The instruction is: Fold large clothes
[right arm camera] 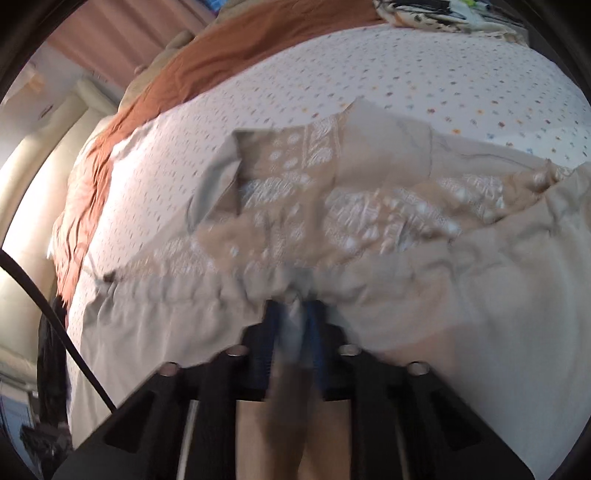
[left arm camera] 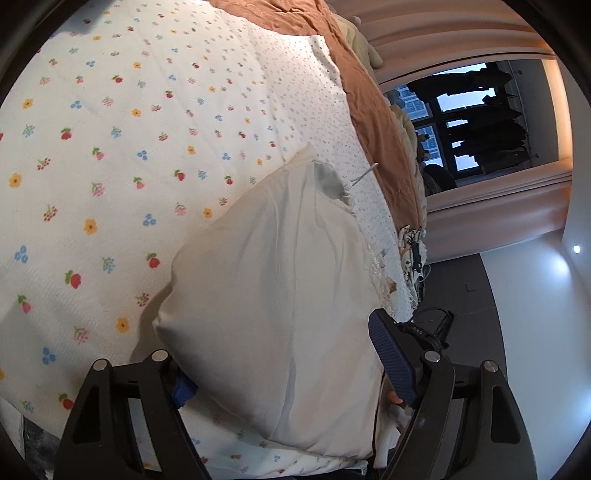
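Clothes lie on a bed in both views: a pale cream garment [left arm camera: 273, 295] in the left wrist view, and in the right wrist view a beige garment [right arm camera: 369, 221] with a white embroidered pattern.

The left tool [left arm camera: 291, 365] stands with its jaws wide apart, one blue pad [left arm camera: 393, 358] just beside the right edge of the cream garment and the other blue pad [left arm camera: 184, 389] partly hidden under its left edge. The cloth sits between the jaws, and the pads do not press on it. A thin white drawstring [left arm camera: 364, 175] sticks out at the garment's far end.

The right tool [right arm camera: 293, 325] has its jaws together, clamped on a gathered fold of the beige garment; this view is blurred.

Outward, only the left view shows the large flower print of the bedcover [left arm camera: 110, 166], a window [left arm camera: 465, 122] with dark shapes hanging in it, and pinkish curtains [left arm camera: 443, 33]. Only the right view shows the embroidered panel, a dotted sheet [right arm camera: 443, 74] behind it and a black cable [right arm camera: 55, 317] at the left. Both show a rust-brown blanket [left arm camera: 373, 110] along the bed's far side.
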A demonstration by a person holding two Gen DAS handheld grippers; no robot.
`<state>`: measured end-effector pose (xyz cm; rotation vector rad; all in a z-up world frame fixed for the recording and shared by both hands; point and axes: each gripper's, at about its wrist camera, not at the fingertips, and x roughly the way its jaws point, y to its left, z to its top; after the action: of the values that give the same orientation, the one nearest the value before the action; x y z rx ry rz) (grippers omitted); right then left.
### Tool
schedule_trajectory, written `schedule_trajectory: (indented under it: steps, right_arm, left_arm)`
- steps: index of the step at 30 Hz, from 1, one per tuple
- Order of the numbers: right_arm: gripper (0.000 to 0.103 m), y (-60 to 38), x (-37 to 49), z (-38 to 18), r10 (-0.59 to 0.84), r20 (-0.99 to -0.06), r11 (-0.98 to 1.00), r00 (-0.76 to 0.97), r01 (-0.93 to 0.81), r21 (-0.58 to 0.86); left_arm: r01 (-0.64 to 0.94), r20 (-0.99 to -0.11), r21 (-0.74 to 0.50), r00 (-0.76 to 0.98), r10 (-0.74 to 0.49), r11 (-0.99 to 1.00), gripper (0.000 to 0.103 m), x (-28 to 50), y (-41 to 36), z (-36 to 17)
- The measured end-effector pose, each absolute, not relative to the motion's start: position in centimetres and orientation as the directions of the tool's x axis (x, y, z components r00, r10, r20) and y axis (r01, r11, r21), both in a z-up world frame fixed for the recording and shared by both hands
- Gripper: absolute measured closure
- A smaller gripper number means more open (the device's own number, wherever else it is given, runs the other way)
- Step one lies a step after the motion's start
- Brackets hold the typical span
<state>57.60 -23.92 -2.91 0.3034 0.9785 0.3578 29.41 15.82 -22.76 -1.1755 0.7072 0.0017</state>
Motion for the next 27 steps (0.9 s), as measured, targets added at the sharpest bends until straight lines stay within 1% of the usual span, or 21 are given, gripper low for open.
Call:
schedule_trajectory:
  steps: [3,8,10,14,16,17,18,19,20,21,22,24,27]
  right_arm:
    - [0.103,-23.9,57.4,-1.6,0.439,-0.716,0.894,0.543,-0.179,0.412]
    - [0.103,-23.7,56.1,-0.1,0.426,-0.672,0.898,0.605,-0.191,0.398]
    - [0.103,-24.1,55.7,-0.1,0.431,-0.658,0.892,0.617,-0.185,0.411]
    - [0.103,-24.7,55.4,0.0,0.432,-0.646,0.889,0.63,-0.175,0.423]
    - [0.103,-24.9,55.7,-0.2,0.431,-0.646,0.888,0.63,-0.168,0.429]
    - [0.103,-25.0,55.9,-0.3,0.431,-0.648,0.887,0.628,-0.163,0.431]
    - [0.103,-25.0,56.1,-0.6,0.429,-0.652,0.888,0.626,-0.157,0.433]
    - [0.103,-25.0,56.2,-0.5,0.427,-0.657,0.888,0.622,-0.151,0.434]
    - [0.103,-24.9,56.3,-0.5,0.423,-0.663,0.89,0.618,-0.147,0.431]
    - [0.103,-24.7,56.6,-0.8,0.416,-0.673,0.894,0.612,-0.14,0.426]
    - [0.103,-24.5,57.0,-1.1,0.41,-0.685,0.898,0.602,-0.134,0.419]
    - [0.103,-23.8,57.8,-1.8,0.4,-0.712,0.905,0.578,-0.124,0.408]
    - [0.103,-22.9,58.5,-2.7,0.383,-0.745,0.916,0.546,-0.117,0.384]
  left_arm:
    - [-0.344,-0.499,-0.842,0.79,-0.357,0.416,0.021,29.3,15.8,-22.3]
    - [-0.392,-0.555,-0.816,0.738,-0.384,0.426,0.021,30.4,14.8,-24.1]
    - [-0.393,-0.57,-0.799,0.735,-0.366,0.456,0.021,30.8,14.2,-23.9]
    - [-0.384,-0.564,-0.804,0.735,-0.378,0.454,0.022,32.2,14.3,-24.1]
    - [-0.39,-0.561,-0.807,0.74,-0.37,0.444,0.033,32.5,14.7,-24.4]
    - [-0.393,-0.56,-0.808,0.743,-0.367,0.439,0.036,32.6,14.9,-24.5]
    - [-0.393,-0.557,-0.81,0.748,-0.361,0.436,0.045,32.5,15.1,-24.6]
    - [-0.393,-0.558,-0.807,0.75,-0.354,0.44,0.056,32.4,15.2,-24.6]
    - [-0.393,-0.561,-0.803,0.751,-0.347,0.449,0.063,32.3,15.3,-24.6]
    - [-0.392,-0.562,-0.8,0.753,-0.342,0.454,0.077,32.1,15.3,-24.5]
    - [-0.387,-0.557,-0.802,0.758,-0.339,0.455,0.084,31.9,15.5,-24.4]
    - [-0.365,-0.53,-0.82,0.775,-0.345,0.44,0.088,31.5,15.7,-24.2]
    - [-0.335,-0.487,-0.847,0.8,-0.349,0.412,0.091,30.9,16.0,-23.8]
